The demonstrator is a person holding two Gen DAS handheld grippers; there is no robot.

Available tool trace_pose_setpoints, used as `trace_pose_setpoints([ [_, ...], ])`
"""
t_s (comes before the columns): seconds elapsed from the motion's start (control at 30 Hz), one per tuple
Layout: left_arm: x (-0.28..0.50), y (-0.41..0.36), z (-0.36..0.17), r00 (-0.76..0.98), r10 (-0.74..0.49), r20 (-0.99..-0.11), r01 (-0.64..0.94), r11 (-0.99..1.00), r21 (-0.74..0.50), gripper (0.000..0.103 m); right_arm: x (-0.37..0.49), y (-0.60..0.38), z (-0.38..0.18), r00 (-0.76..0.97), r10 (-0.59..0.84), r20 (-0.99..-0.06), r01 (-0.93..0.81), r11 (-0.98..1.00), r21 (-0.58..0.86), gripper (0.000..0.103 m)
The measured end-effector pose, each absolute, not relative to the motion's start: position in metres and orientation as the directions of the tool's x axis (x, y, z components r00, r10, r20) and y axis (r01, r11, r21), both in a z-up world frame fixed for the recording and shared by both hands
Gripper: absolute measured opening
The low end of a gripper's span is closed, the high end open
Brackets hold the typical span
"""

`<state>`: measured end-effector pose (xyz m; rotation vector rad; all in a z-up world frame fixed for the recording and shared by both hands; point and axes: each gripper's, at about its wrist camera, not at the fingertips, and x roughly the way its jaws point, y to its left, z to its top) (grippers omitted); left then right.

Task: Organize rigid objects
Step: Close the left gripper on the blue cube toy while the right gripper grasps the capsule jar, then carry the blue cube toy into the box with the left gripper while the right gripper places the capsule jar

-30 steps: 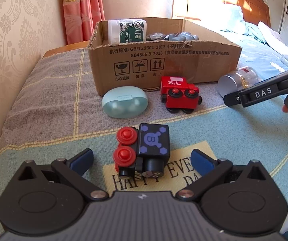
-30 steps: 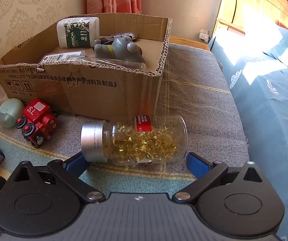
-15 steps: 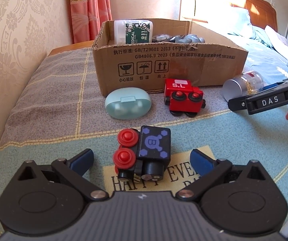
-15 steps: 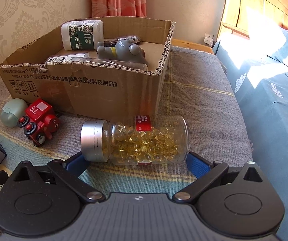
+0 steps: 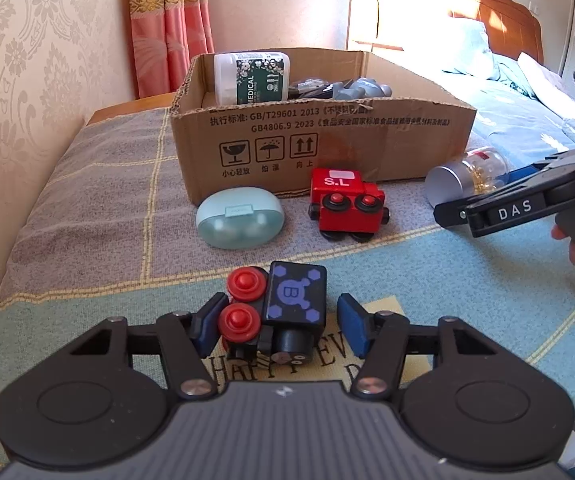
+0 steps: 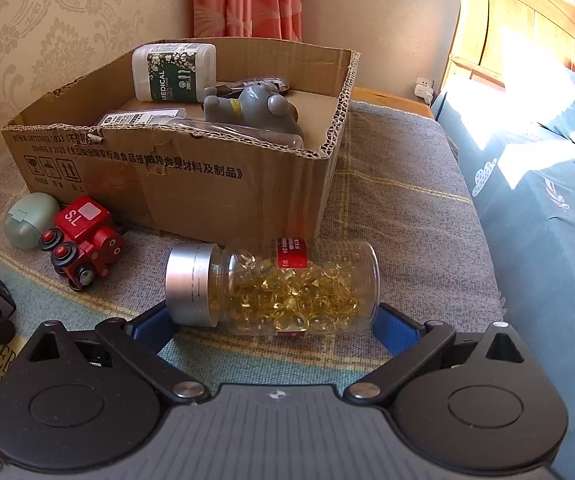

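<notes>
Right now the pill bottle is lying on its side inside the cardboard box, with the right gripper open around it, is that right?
Not quite. The pill bottle lies on its side on the blanket in front of the cardboard box, not inside it. The right wrist view shows this. The rest holds: the right gripper is open around it.

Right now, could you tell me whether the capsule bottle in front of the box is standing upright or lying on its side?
On its side: the capsule bottle lies flat on the blanket, silver cap pointing left, capsules pooled along its lower wall.
</notes>
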<state>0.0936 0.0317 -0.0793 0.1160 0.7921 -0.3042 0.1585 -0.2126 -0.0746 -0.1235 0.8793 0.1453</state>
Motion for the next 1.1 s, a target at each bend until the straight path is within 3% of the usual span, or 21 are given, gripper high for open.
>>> trace_pose_setpoints([
  [0.33, 0.095, 0.032, -0.078, 0.662, -0.227, -0.714, 0.314, 0.949, -0.01, 0.057, 0.166, -0.205, -0.065, 0.653, 0.077, -0.753, -0.191, 0.979, -0.065, 0.101],
  [0.43, 0.097, 0.032, -0.077, 0.658, -0.232, -0.717, 0.323, 0.946, -0.01, 0.05, 0.171, -0.204, -0.065, 0.637, 0.047, -0.77, -0.163, 0.984, -0.075, 0.097],
  [1.1, 0.092, 0.027, -0.059, 0.616, -0.273, -0.739, 0.416, 0.909, 0.011, 0.049, 0.153, -0.205, -0.044, 0.573, 0.087, -0.815, -0.242, 0.968, -0.068, 0.096],
])
